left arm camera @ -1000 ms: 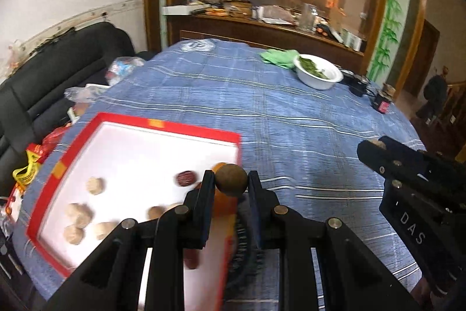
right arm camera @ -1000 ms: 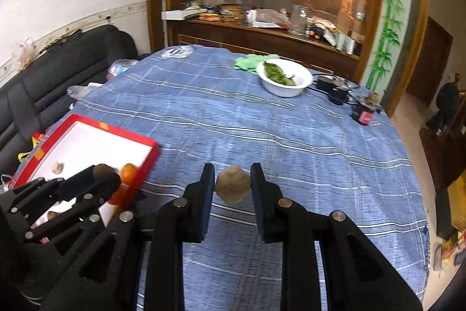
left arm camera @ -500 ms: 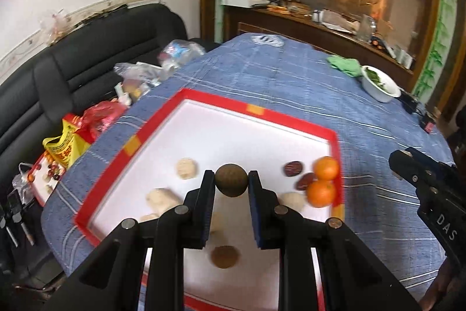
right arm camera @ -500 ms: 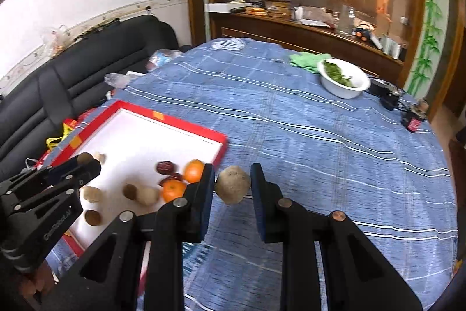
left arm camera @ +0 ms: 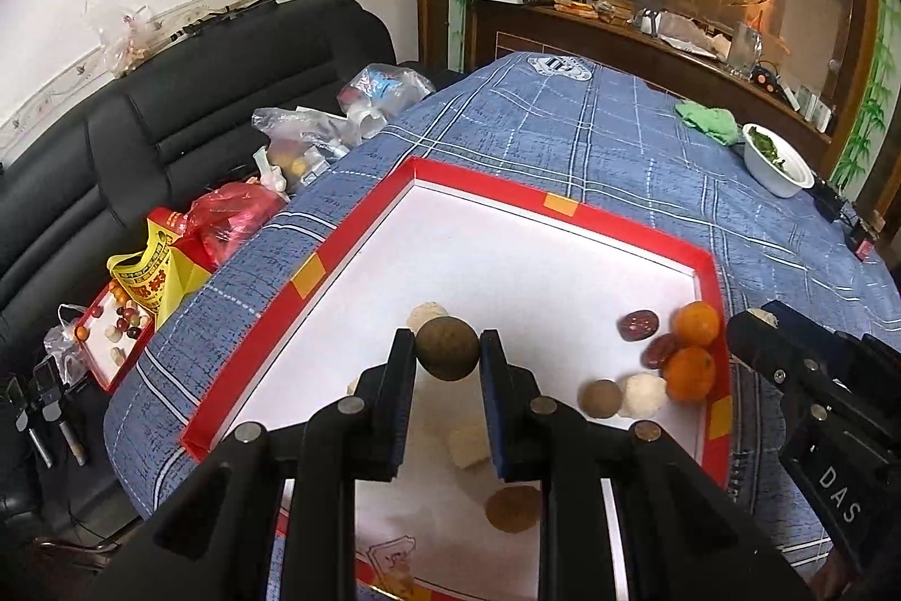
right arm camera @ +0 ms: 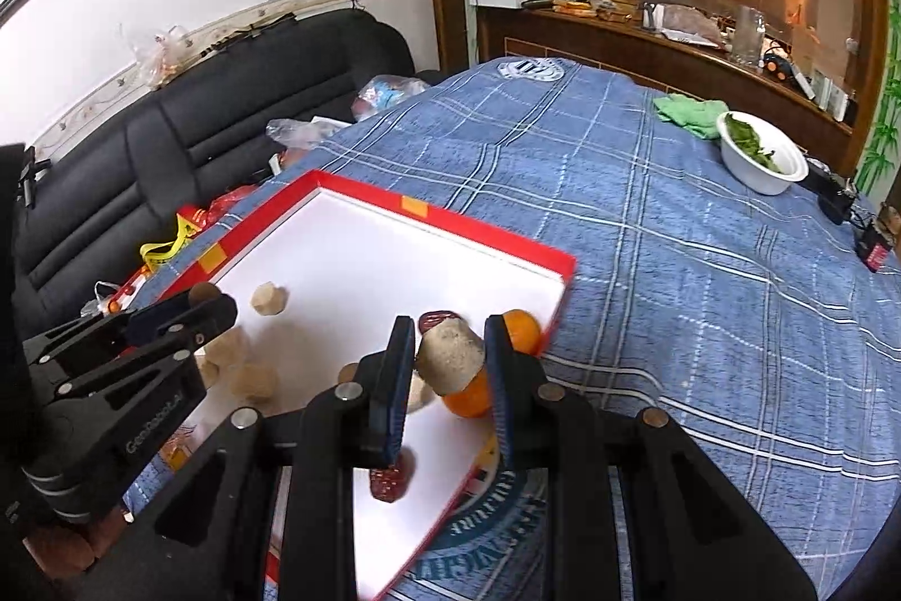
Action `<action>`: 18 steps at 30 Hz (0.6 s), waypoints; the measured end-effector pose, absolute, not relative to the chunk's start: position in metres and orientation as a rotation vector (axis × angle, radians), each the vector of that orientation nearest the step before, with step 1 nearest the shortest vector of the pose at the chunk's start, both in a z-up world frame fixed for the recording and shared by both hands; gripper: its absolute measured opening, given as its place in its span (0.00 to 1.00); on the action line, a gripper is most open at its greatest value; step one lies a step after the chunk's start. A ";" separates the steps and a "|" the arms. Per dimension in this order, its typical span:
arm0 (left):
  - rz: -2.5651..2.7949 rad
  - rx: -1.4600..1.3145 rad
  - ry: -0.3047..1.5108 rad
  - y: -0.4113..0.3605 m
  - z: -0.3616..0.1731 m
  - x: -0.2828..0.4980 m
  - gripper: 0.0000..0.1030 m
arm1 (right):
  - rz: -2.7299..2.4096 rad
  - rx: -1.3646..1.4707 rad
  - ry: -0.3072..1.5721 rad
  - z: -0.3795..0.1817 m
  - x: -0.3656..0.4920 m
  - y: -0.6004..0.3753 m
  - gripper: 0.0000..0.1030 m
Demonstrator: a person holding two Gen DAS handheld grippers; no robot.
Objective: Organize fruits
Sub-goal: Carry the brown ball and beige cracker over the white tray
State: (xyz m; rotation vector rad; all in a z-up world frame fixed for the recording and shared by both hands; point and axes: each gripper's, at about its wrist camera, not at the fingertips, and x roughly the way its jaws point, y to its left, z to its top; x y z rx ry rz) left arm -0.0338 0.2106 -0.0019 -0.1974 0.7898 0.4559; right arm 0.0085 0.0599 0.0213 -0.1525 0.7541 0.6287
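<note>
A red-rimmed white tray (left arm camera: 360, 229) lies on the blue checked tablecloth and also shows in the right wrist view (right arm camera: 495, 235). My left gripper (left arm camera: 447, 354) is shut on a round brown fruit (left arm camera: 447, 347) above the tray's middle. My right gripper (right arm camera: 449, 354) is shut on a pale beige fruit (right arm camera: 450, 354) above the tray's right end. In the tray lie two oranges (left arm camera: 695, 322), dark red dates (left arm camera: 639, 325), a brown ball (left arm camera: 601, 398) and several pale pieces (left arm camera: 639, 395). The right gripper shows at the left view's right edge (left arm camera: 754, 328).
A white bowl of greens (right arm camera: 760, 159) and a green cloth (right arm camera: 690, 114) sit at the table's far right. A black sofa (left arm camera: 186, 116) with plastic bags (left arm camera: 315, 133) stands left of the table. A wooden sideboard (right arm camera: 647, 32) is behind.
Both grippers moved left over the tray with their fruits held. The left one is now over the tray's middle and the right one over its right end.
</note>
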 end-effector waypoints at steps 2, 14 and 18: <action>0.462 -0.194 0.795 0.212 -0.003 -0.033 0.21 | 0.628 -0.155 0.757 0.020 0.010 0.062 0.26; 0.479 -0.182 0.826 0.220 -0.012 -0.020 0.21 | 0.643 -0.158 0.790 0.010 0.019 0.074 0.26; 0.480 -0.180 0.833 0.222 -0.014 -0.017 0.21 | 0.649 -0.159 0.795 0.008 0.022 0.080 0.26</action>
